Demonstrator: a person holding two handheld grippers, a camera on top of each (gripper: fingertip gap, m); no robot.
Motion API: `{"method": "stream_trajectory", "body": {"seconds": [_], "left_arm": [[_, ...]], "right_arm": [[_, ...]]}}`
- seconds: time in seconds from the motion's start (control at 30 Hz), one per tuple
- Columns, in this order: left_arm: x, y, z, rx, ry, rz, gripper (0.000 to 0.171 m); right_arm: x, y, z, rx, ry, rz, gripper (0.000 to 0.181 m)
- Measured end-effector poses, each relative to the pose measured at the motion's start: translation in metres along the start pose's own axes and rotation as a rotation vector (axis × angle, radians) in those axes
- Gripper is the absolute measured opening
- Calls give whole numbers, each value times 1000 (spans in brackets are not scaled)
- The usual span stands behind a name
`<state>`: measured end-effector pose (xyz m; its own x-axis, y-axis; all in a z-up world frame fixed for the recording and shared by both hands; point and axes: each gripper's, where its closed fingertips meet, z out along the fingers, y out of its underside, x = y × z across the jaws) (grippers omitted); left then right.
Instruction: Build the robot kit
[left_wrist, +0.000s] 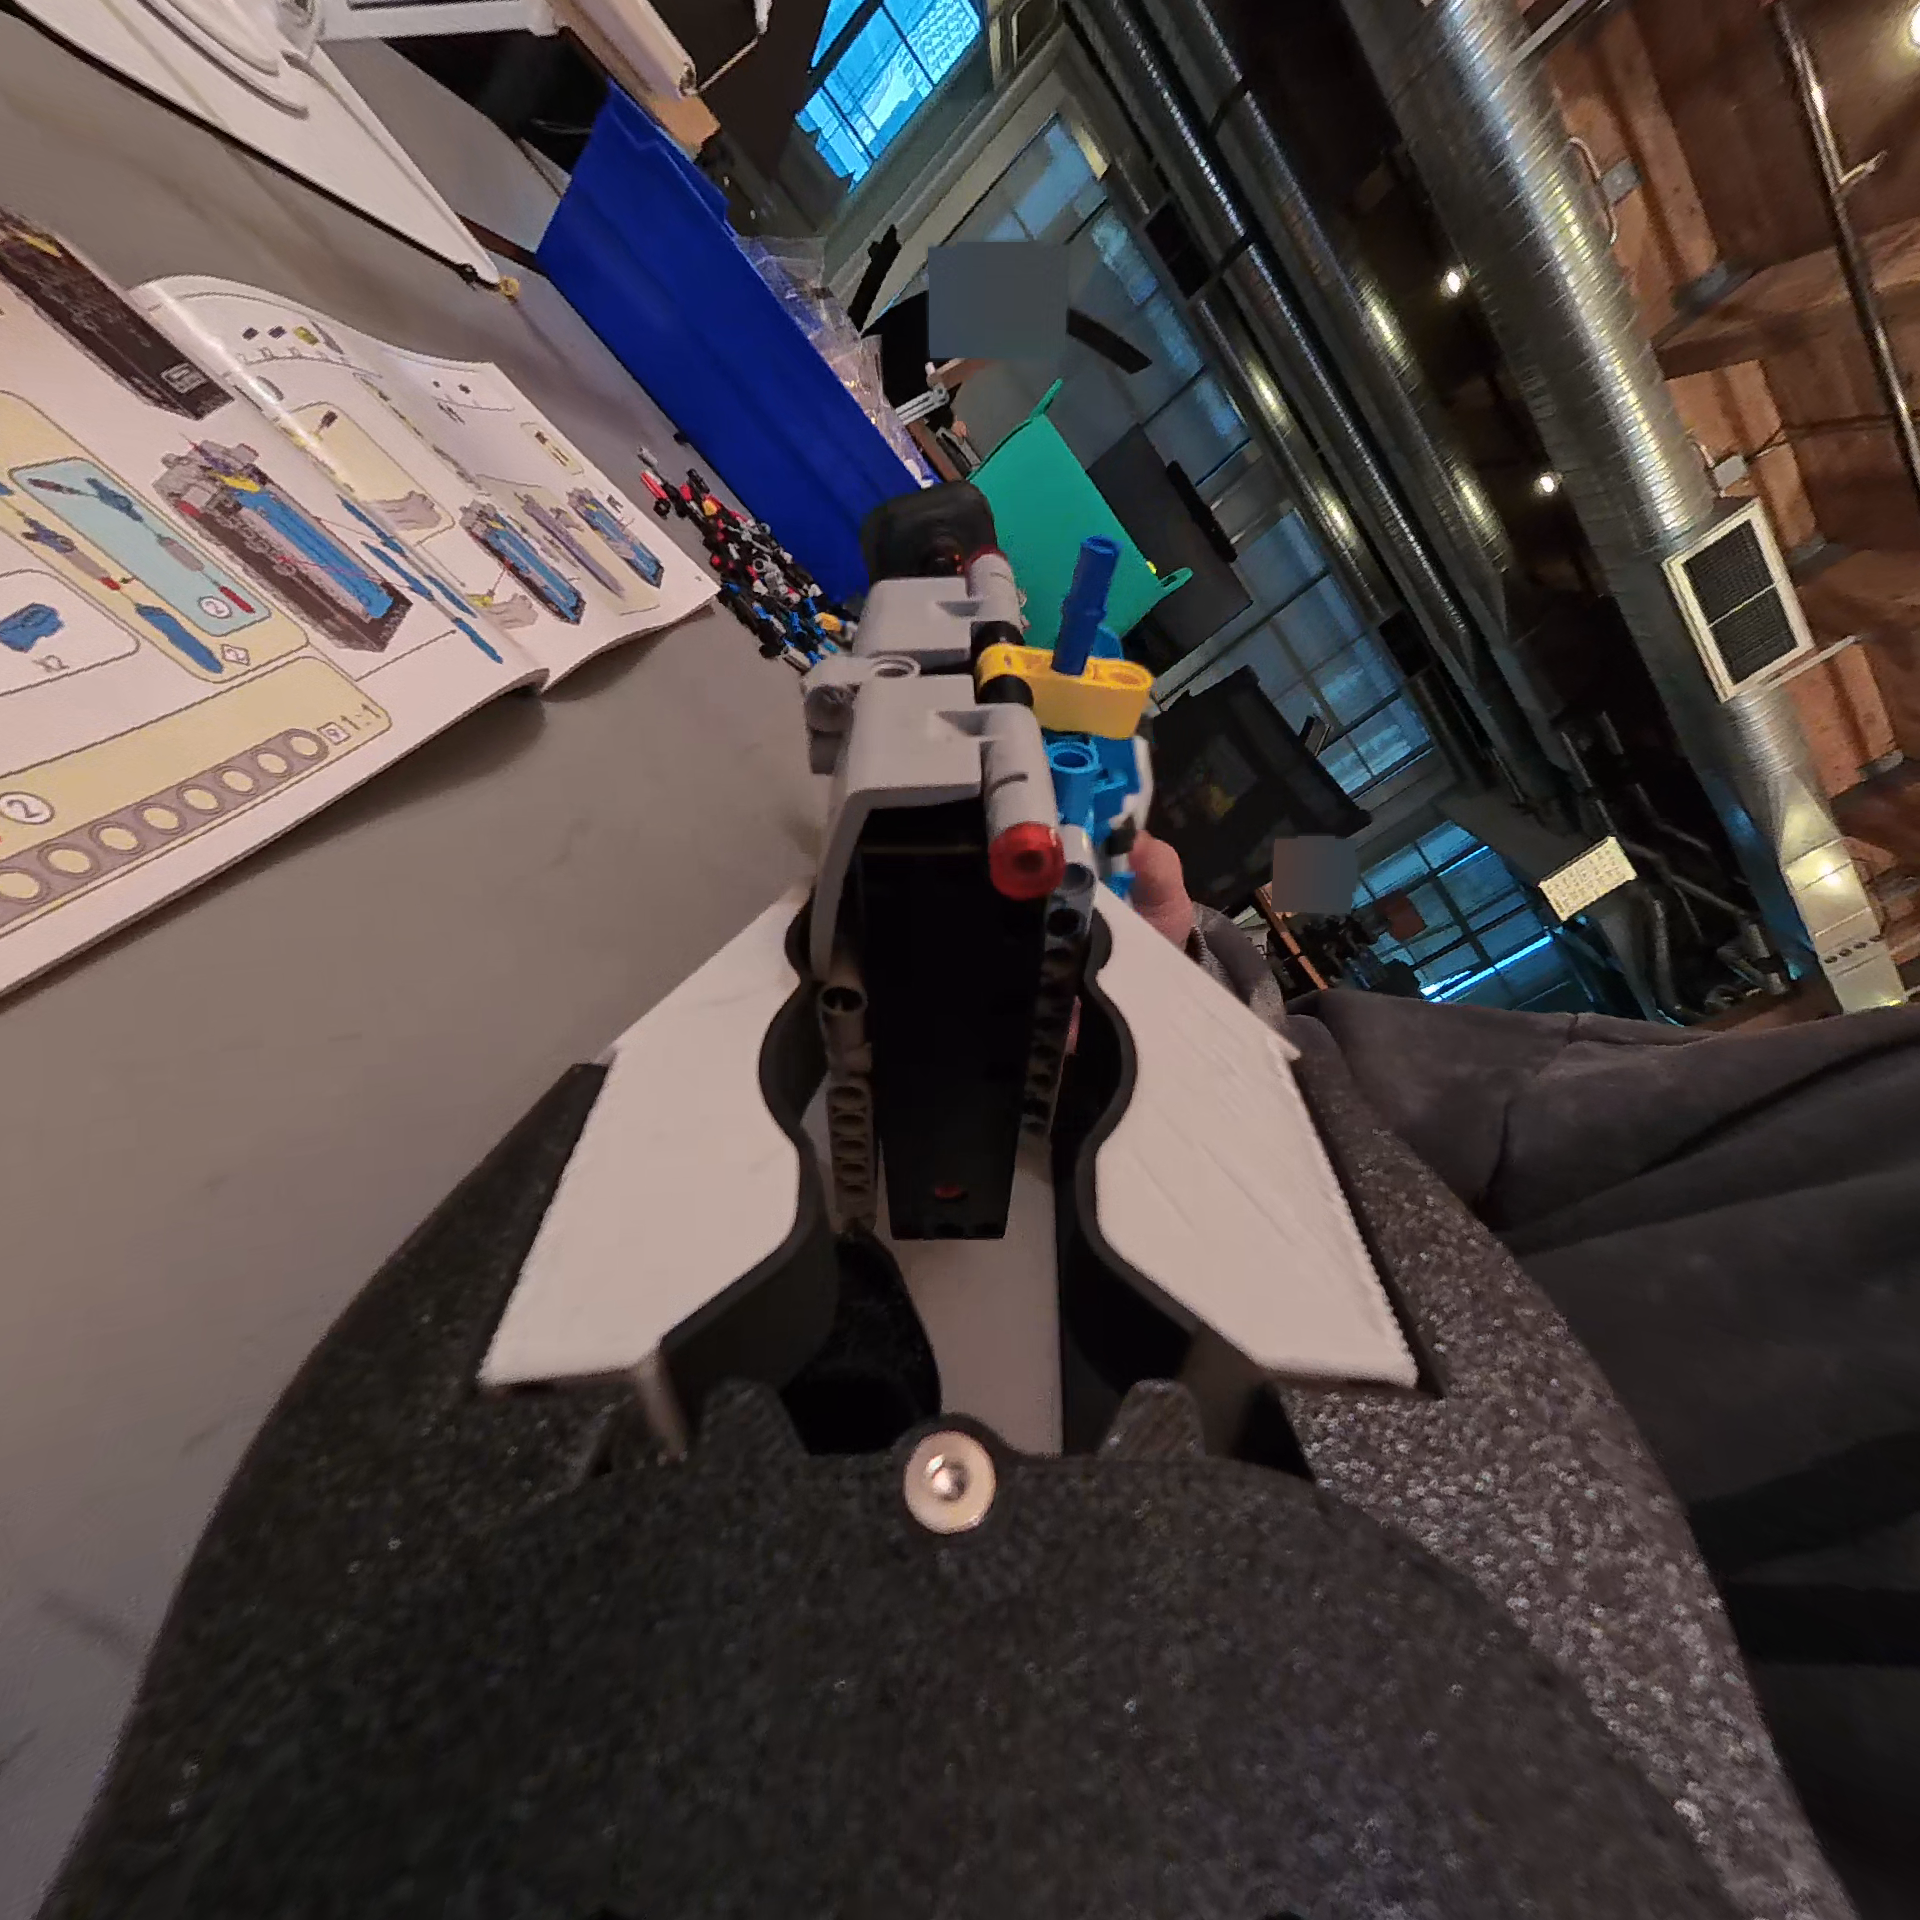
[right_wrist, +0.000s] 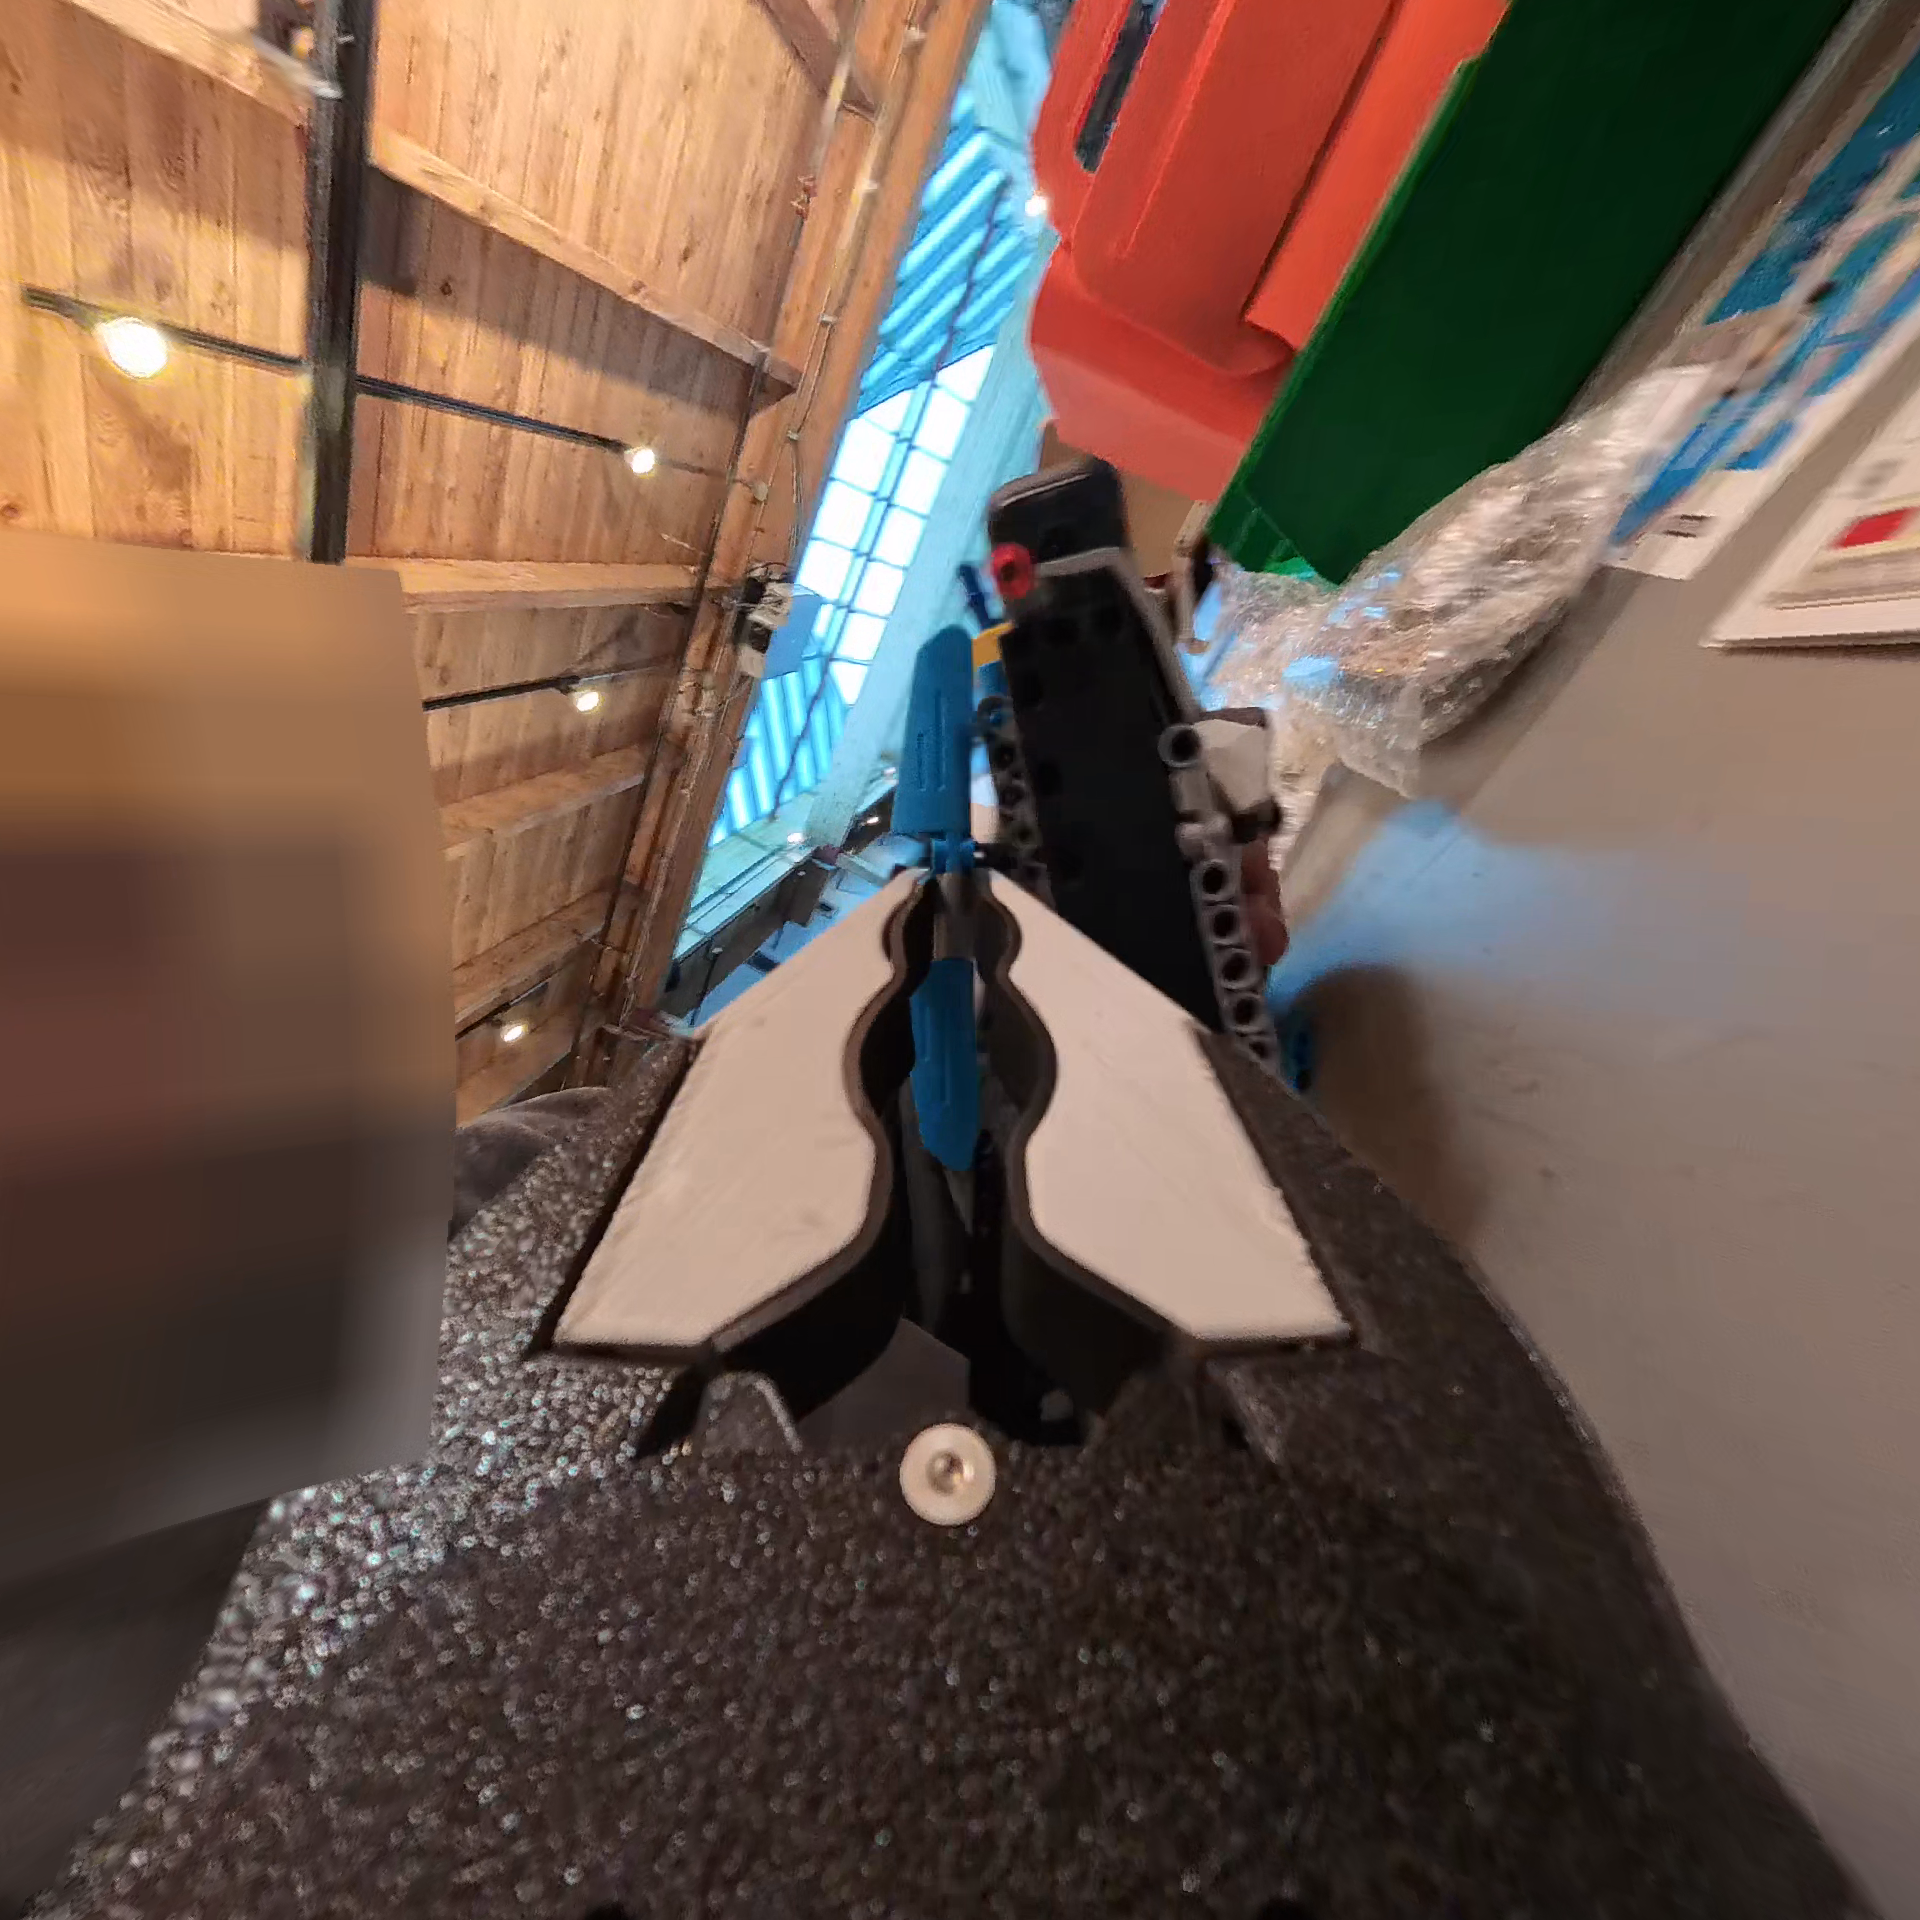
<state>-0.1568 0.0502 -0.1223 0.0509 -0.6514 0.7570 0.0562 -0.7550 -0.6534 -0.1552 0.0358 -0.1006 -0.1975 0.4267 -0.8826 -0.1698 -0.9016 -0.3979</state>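
My left gripper (left_wrist: 951, 925) is shut on a black and grey brick model (left_wrist: 940, 997), held in the air above the grey table (left_wrist: 520, 935). The model carries a red-tipped grey axle (left_wrist: 1023, 857), a yellow beam (left_wrist: 1065, 675) with a blue pin (left_wrist: 1086, 597), and light blue parts behind. A fingertip shows just right of the model. My right gripper (right_wrist: 951, 883) is shut on a long blue brick piece (right_wrist: 940, 748), which it holds just left of the same model (right_wrist: 1101, 748), close to its grey holed beam (right_wrist: 1226, 935).
An open instruction booklet (left_wrist: 312, 582) lies on the table at the left. A heap of small loose bricks (left_wrist: 748, 582) sits beyond it. Blue (left_wrist: 707, 343), green (right_wrist: 1507, 281) and orange (right_wrist: 1174, 229) bins and crumpled clear plastic bags (right_wrist: 1455, 623) stand along the table's far side. Both grippers' tips are close together, under 4 cm apart.
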Motion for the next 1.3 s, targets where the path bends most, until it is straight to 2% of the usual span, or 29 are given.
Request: {"method": "stream_trajectory", "body": {"seconds": [0.03,0.1,0.23,0.43,0.47,0.53,0.6,0.67,0.73,0.83,0.97,1.0,1.1,1.23,1.3], "left_arm": [[0,0,0,-1,2,-8,44],[0,1,0,-1,4,-20,44],[-2,4,2,-16,-2,-25,44],[-13,6,1,-20,-53,-15,44],[-9,4,0,-9,-24,-28,43],[3,3,2,-6,24,-20,44],[-6,4,2,-20,-90,84,44],[-6,6,1,-36,-94,101,44],[-6,5,-1,-31,-79,62,44],[-9,8,-1,-50,-90,55,44],[-14,9,0,-52,-100,40,44],[-14,11,1,-62,-108,48,44],[-16,11,0,-62,-125,52,44],[-32,21,0,-112,-214,52,44],[-35,20,-2,-109,-225,22,44]], "right_arm": [[4,0,-2,3,20,2,7],[4,0,-3,6,6,25,7],[8,-1,-2,3,62,-33,7],[24,-6,-11,34,157,-22,9],[29,-9,-15,54,193,-35,10],[42,-8,-20,28,305,-86,0],[18,-9,-14,32,192,-117,0],[33,-1,-14,-31,303,-187,0],[29,-3,-13,-19,267,-157,0],[29,7,-11,-76,299,-234,0],[34,6,-13,-76,345,-256,0],[34,6,-14,-75,343,-252,1],[26,10,-12,-66,279,-203,20],[31,18,-17,-91,310,-196,20],[35,20,-24,-122,384,-258,22]]}}
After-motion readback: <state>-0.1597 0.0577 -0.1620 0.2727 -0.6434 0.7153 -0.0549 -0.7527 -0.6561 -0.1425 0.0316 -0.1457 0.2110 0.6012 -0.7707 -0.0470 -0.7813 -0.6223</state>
